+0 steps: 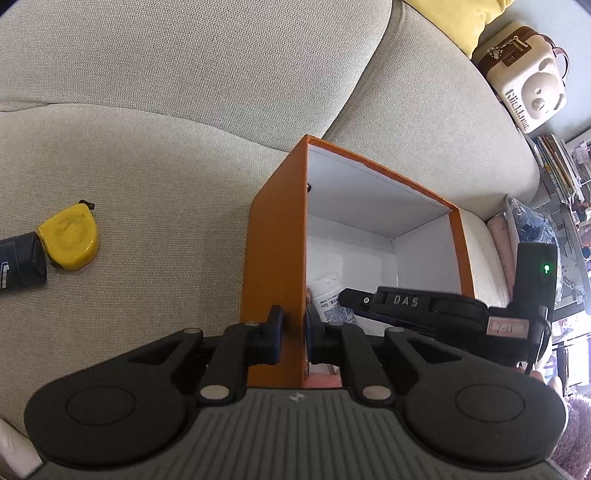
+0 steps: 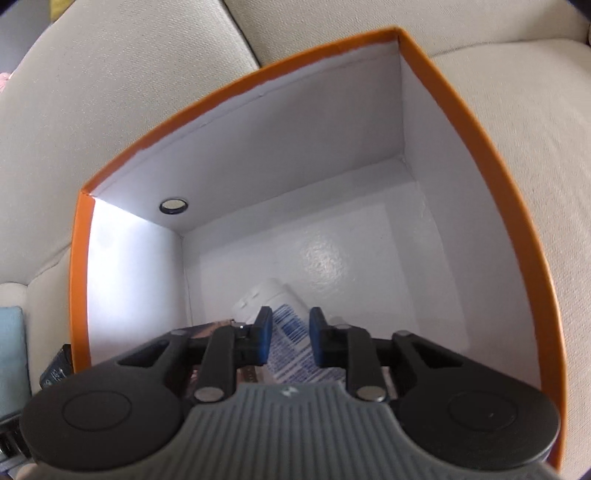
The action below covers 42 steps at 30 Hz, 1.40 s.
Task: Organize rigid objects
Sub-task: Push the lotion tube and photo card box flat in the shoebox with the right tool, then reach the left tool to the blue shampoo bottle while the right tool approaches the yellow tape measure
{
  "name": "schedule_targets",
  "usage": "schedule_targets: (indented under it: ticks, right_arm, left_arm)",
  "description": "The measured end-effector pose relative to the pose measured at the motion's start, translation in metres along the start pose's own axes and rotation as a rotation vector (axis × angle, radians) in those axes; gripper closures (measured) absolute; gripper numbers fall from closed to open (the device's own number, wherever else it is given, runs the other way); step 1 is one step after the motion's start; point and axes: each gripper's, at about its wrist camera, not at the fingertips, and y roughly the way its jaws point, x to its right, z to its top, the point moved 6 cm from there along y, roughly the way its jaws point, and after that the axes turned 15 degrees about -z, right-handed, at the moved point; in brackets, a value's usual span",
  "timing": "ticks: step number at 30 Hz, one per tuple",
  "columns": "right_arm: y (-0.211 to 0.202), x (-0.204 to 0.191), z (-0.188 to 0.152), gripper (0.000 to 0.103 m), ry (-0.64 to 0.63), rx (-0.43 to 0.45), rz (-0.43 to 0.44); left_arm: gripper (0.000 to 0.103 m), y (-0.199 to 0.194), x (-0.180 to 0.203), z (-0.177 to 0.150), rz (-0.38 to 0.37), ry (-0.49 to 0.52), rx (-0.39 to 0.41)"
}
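An orange box (image 1: pixel 273 240) with a white inside stands open-topped on a beige sofa. My left gripper (image 1: pixel 293 336) is shut on the box's near left wall, one pad outside and one inside. My right gripper (image 2: pixel 291 328) hangs inside the box (image 2: pixel 295 147), and its jaws stand a little apart with nothing pressed between them. Below its pads a white bottle (image 2: pixel 269 295) with a blue-printed label lies on the box floor. The left wrist view shows this bottle (image 1: pixel 330 301) under the right gripper's black finger (image 1: pixel 369 300). A dark brownish item (image 2: pixel 212 328) beside the bottle is mostly hidden.
A yellow tape measure (image 1: pixel 68 236) and a black cylinder (image 1: pixel 20 262) lie on the sofa seat left of the box. A cream case with a bear face (image 1: pixel 524 85), a yellow cushion (image 1: pixel 454 18) and stacked books (image 1: pixel 557 158) sit at the right.
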Motion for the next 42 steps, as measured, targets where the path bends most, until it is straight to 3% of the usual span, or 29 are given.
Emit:
schedule_targets:
  ticks: [2,3,5,8,11,13,14,23,25,33,35,38,42]
  right_arm:
    - [-0.003,-0.004,-0.003,0.076,-0.068,0.011,-0.004]
    - [-0.004,-0.007,-0.006,0.061,-0.117,0.014,-0.013]
    - [-0.008,-0.015,-0.021,0.046,-0.25,0.031,-0.06]
    - [-0.001,-0.021,-0.036,0.05,-0.385,0.046,-0.142]
    - [0.003,-0.016,-0.034,0.051,-0.299,0.045,-0.118]
    - [0.005,-0.008,-0.027,0.066,-0.18,0.009,-0.072]
    - [0.006,-0.006,-0.025,0.079,-0.136,-0.018,-0.048]
    - [0.003,-0.024,-0.056,0.079,-0.416,-0.001,-0.124]
    - [-0.001,-0.023,-0.057,0.081,-0.412,0.0,-0.123]
    - [-0.076,-0.043,-0.054,0.078,-0.386,0.219,-0.085]
    - [-0.092,-0.058,-0.04,0.078,-0.377,0.275,-0.032]
    - [-0.116,-0.093,-0.044,0.078,-0.396,0.351,0.047]
    - [-0.136,-0.142,-0.055,0.078,-0.461,0.376,0.15]
  left_arm:
    - [0.09,0.0,0.0,0.0,-0.003,0.001,-0.001]
    - [0.09,0.0,-0.001,0.0,-0.003,0.001,0.0]
    - [0.09,0.0,0.0,0.0,-0.001,0.001,0.001]
    - [0.09,0.001,0.001,-0.001,0.003,0.005,-0.001]
    - [0.09,0.001,0.0,-0.001,0.0,0.001,-0.005]
    - [0.09,0.001,0.001,-0.001,0.004,0.004,-0.004]
    - [0.09,0.001,0.001,-0.001,0.004,0.005,-0.006]
    - [0.09,-0.003,0.002,-0.001,-0.016,0.01,-0.01]
    - [0.09,-0.012,0.002,0.001,-0.023,0.015,0.009]
    - [0.09,-0.071,-0.003,0.007,-0.058,0.069,0.07]
    - [0.09,-0.09,-0.013,0.011,-0.035,0.074,0.09]
    - [0.09,-0.114,-0.032,0.018,0.017,0.104,0.098]
    - [0.09,-0.131,-0.06,0.018,0.111,0.215,0.033]
